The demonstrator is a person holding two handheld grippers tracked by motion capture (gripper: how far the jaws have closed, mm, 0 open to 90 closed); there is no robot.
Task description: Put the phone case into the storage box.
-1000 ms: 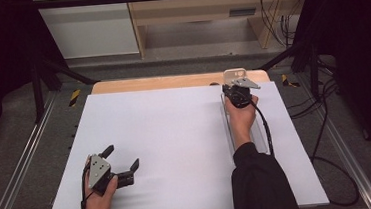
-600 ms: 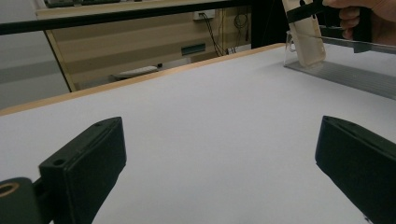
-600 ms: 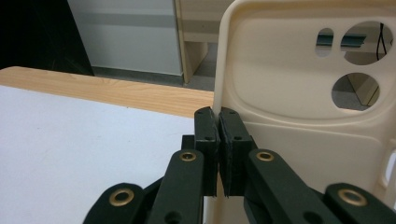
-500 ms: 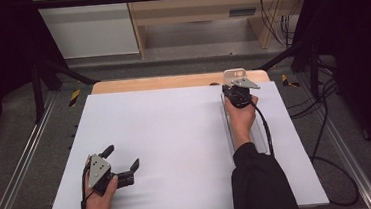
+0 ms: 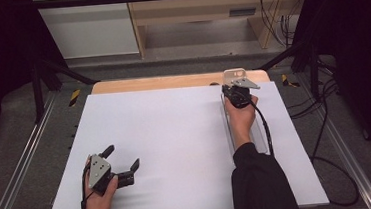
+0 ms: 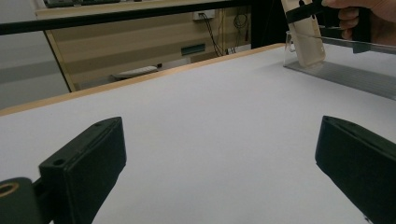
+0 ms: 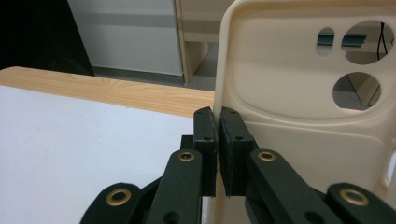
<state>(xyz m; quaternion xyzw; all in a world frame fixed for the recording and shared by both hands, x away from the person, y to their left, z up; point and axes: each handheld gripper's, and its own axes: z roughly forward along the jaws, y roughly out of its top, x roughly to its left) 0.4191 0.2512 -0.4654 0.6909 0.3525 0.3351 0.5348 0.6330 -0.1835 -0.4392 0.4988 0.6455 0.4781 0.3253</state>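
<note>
I note my right gripper (image 7: 217, 154) pinching the edge of one cream phone case (image 7: 299, 93), jaws pressed nearly together, while my left gripper (image 5: 123, 164) rests spread wide, holding nothing.

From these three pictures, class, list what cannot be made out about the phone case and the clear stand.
- Phone case, right gripper view: its lower part is hidden behind the right tool.
- Phone case, high view: too small to count the camera holes.
- Clear stand, left gripper view: cut off by the right edge.
</note>
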